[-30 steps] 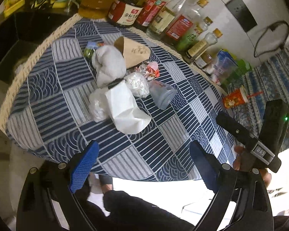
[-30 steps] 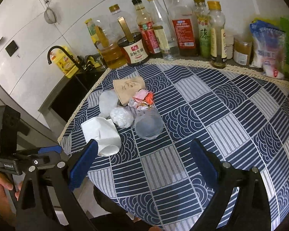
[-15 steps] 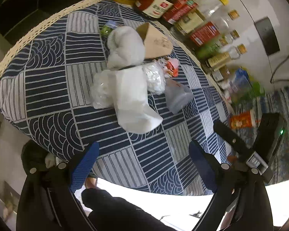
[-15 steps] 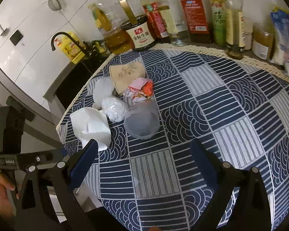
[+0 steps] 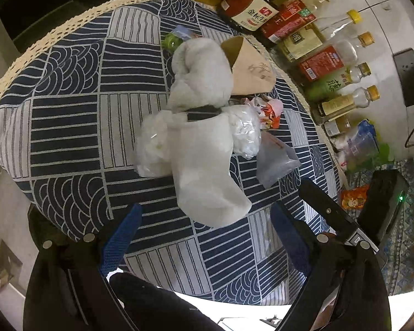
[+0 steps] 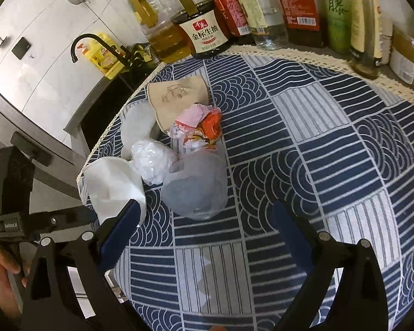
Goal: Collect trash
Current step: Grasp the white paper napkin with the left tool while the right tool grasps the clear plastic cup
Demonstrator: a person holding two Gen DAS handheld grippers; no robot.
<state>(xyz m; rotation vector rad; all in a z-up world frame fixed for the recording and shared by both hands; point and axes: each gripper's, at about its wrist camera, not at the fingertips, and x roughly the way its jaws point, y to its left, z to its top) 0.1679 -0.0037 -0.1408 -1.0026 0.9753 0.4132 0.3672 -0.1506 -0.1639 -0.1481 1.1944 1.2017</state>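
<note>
Left wrist view: my left claw [image 5: 204,237] gaping wide over the crumpled white paper napkin [image 5: 207,165] on the desk [image 5: 69,127], featherlight and squishy, so I'd pinch its nearest bulge.

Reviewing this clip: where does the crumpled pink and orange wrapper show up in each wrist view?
Left wrist: the crumpled pink and orange wrapper lies right of centre in the upper half, just below the flattened brown paper cup.
Right wrist: the wrapper sits left of centre, just below the same cup.
Shared landmark: the dark soy sauce bottle with red and white label, beyond the tablecloth's lace edge.
</note>
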